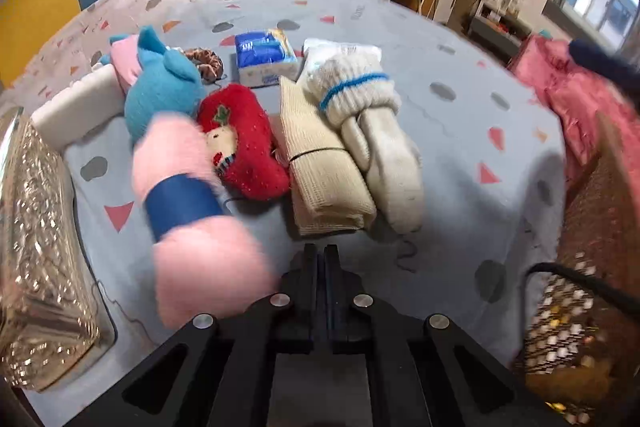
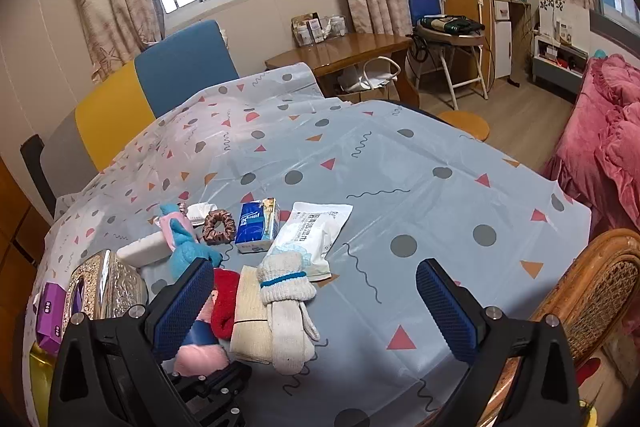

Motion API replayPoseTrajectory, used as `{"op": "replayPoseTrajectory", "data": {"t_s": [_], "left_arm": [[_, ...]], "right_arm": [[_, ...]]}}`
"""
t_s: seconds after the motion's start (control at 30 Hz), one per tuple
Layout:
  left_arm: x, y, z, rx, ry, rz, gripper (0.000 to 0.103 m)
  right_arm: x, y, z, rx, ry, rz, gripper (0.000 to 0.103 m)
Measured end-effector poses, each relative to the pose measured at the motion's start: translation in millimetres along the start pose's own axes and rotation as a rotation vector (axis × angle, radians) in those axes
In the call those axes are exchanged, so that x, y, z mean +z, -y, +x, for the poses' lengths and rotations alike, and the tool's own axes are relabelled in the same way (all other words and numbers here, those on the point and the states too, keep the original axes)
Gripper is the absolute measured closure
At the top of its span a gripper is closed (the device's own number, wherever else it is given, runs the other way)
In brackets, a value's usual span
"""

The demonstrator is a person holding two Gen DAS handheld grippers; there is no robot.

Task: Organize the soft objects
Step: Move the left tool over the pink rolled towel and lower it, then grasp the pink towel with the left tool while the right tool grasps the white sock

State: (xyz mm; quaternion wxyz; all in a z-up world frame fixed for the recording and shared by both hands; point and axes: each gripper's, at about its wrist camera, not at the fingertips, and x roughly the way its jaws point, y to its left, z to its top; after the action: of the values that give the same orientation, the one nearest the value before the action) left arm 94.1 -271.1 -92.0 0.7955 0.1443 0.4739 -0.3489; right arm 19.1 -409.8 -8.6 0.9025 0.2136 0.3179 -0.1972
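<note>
A row of soft things lies on the patterned tablecloth (image 1: 460, 155): a pink fluffy yarn skein (image 1: 188, 211) with a blue band, a red plush (image 1: 244, 143), a blue plush (image 1: 160, 95), a folded beige cloth (image 1: 320, 163) and rolled white socks (image 1: 376, 131) with a blue stripe. My left gripper (image 1: 320, 255) is shut with nothing between its fingers, just in front of the beige cloth and right of the pink skein. My right gripper (image 2: 316, 307) hangs open above the socks (image 2: 288, 303) and holds nothing. The left gripper (image 2: 212, 387) shows low beside the skein (image 2: 200, 355).
Behind the row lie a blue tissue pack (image 1: 264, 59), a brown scrunchie (image 1: 208, 63), a white packet (image 2: 312, 235) and a white block (image 1: 76, 107). A shiny tissue box (image 1: 44, 259) stands at the left, a wicker chair (image 2: 600, 287) at the right.
</note>
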Motion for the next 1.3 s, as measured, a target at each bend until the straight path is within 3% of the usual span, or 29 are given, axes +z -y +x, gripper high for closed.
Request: {"op": "replayPoseTrajectory", "data": {"t_s": [0.17, 0.3, 0.4, 0.53, 0.67, 0.83, 0.9, 0.93, 0.97, 1.13, 1.3], "left_arm": [[-2.5, -8.1, -35.0, -0.011, 0.049, -0.04, 0.099], [8.2, -20.7, -36.2, 0.086, 0.012, -0.121, 0.095], [14.0, -37.2, -31.1, 0.147, -0.015, -0.217, 0.084], [26.2, -44.0, -13.9, 0.25, -0.061, -0.194, 0.081], [28.8, -47.8, 1.2, 0.255, -0.136, -0.153, 0.058], [32.0, -50.5, 24.1, 0.296, -0.165, -0.135, 0.055], [28.5, -53.9, 31.8, 0.285, -0.17, -0.136, 0.058], [27.6, -53.0, 30.5, 0.276, -0.148, -0.119, 0.066], [26.7, -51.5, 29.4, 0.276, -0.14, -0.101, 0.069], [9.6, -52.4, 6.8, 0.168, -0.063, -0.122, 0.07], [-6.5, -48.7, -21.1, 0.109, -0.005, -0.114, 0.07]], "right_arm": [[0.8, 3.1, 4.4, 0.012, -0.014, 0.011, 0.0], [3.7, 4.2, 9.3, 0.033, -0.035, 0.011, 0.0], [5.1, 3.0, 13.3, 0.052, -0.063, 0.0, 0.0], [6.4, 2.5, 14.3, 0.063, -0.073, -0.007, 0.0], [7.2, 3.0, 16.2, 0.071, -0.082, -0.001, 0.0], [12.4, 1.5, 20.6, 0.072, -0.096, -0.014, 0.0], [15.8, 1.7, 23.0, 0.081, -0.111, -0.011, 0.0], [16.8, 1.8, 24.1, 0.084, -0.119, -0.007, 0.0], [18.6, 2.5, 26.0, 0.091, -0.131, 0.001, 0.0], [21.4, 5.9, 35.7, 0.106, -0.187, 0.036, 0.0], [11.8, 3.9, 60.9, 0.118, -0.296, 0.074, 0.013]]}}
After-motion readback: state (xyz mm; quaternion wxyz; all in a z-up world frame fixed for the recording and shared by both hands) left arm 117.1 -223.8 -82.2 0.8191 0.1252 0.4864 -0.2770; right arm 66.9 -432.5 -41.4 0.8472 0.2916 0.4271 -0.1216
